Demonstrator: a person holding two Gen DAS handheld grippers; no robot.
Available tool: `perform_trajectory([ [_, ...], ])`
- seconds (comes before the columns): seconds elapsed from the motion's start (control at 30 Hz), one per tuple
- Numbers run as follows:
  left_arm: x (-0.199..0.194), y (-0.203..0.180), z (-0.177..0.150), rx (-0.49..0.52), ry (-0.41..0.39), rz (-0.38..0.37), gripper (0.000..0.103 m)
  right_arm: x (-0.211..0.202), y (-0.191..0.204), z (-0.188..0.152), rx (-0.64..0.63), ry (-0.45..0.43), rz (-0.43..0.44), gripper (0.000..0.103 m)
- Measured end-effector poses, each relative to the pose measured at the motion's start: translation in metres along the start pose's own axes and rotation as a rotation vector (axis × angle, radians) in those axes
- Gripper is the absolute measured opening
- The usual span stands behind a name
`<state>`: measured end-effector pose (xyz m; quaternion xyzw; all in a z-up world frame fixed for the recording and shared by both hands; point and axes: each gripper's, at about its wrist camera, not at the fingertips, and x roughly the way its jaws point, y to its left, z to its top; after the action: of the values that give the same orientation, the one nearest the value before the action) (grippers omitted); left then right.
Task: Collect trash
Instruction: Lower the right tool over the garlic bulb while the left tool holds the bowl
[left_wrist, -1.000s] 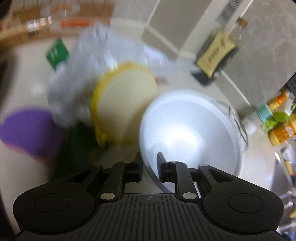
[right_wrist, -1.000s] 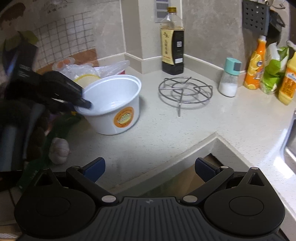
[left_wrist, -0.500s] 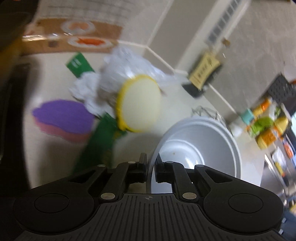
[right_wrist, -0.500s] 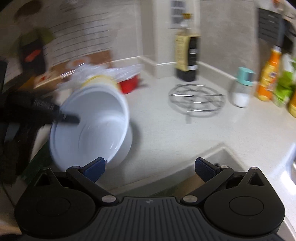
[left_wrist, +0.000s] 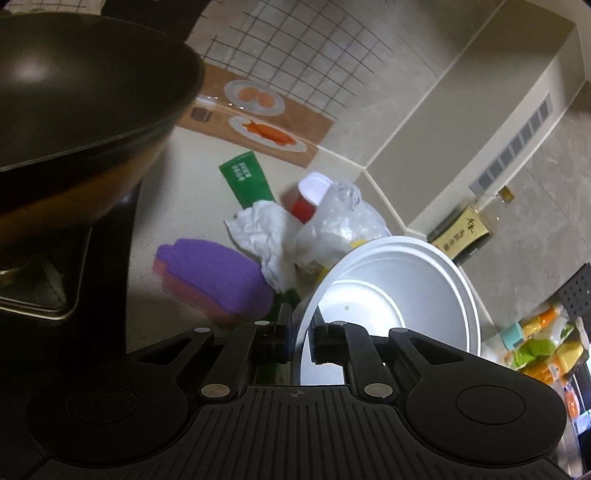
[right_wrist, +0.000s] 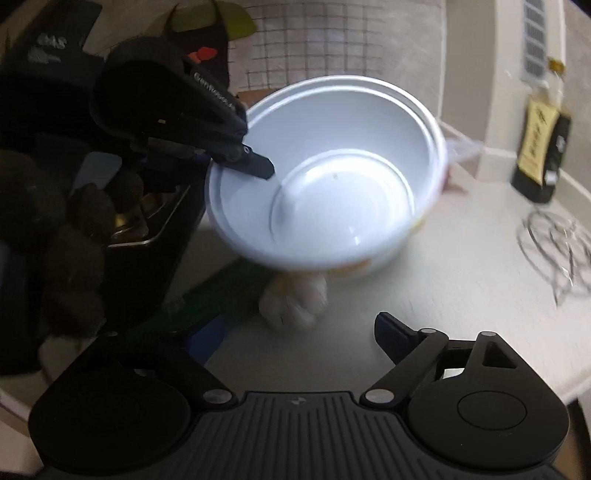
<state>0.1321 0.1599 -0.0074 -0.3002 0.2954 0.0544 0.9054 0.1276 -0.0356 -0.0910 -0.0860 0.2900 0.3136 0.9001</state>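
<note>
A white disposable bowl (left_wrist: 388, 288) hangs tilted above the counter, and my left gripper (left_wrist: 299, 325) is shut on its near rim. The right wrist view shows the same bowl (right_wrist: 332, 177) with the left gripper (right_wrist: 258, 166) pinching its rim, one finger inside. My right gripper (right_wrist: 299, 328) points at the bowl from below; its jaws are closing with nothing between them. Behind the bowl lie crumpled white paper (left_wrist: 262, 229), a clear plastic bag (left_wrist: 340, 221), a red cup (left_wrist: 306, 199) and a green packet (left_wrist: 245, 181). A garlic bulb (right_wrist: 295, 299) sits under the bowl.
A black wok (left_wrist: 74, 92) stands on the stove at the left. A purple sponge (left_wrist: 214, 277) lies beside the trash. A soy sauce bottle (left_wrist: 465, 229) stands in the corner, a wire trivet (right_wrist: 554, 247) at the right, condiment bottles (left_wrist: 535, 339) beyond. A dark-gloved hand (right_wrist: 55, 240) holds the left gripper.
The left gripper has lifted the bowl off the counter, tilted it and carried it toward the stove. The right gripper has swung toward the bowl and its jaws have narrowed.
</note>
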Motion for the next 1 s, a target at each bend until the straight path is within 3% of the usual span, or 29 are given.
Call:
perform_trajectory([
  [0.13, 0.000, 0.007, 0.001, -0.002, 0.012, -0.004, 0.012, 0.026, 0.011, 0.006, -0.084, -0.004, -0.055, 0.071],
  [0.23, 0.002, 0.007, 0.000, 0.005, 0.035, -0.005, 0.012, 0.040, 0.009, 0.008, -0.090, 0.021, -0.055, 0.051],
  [0.4, -0.006, 0.003, -0.008, 0.056, 0.018, -0.007, 0.013, 0.036, -0.014, 0.013, -0.023, 0.056, -0.055, 0.050],
  [0.57, -0.008, 0.003, -0.018, 0.098, 0.037, 0.004, 0.014, 0.024, -0.062, 0.007, 0.042, 0.090, -0.187, 0.050],
  [0.73, 0.001, 0.005, -0.029, 0.119, 0.087, 0.010, 0.012, 0.020, -0.102, 0.009, 0.152, 0.104, -0.247, 0.050],
  [1.0, 0.007, 0.004, -0.039, 0.181, 0.118, 0.020, 0.018, 0.021, -0.091, 0.003, 0.138, 0.097, -0.269, 0.051],
])
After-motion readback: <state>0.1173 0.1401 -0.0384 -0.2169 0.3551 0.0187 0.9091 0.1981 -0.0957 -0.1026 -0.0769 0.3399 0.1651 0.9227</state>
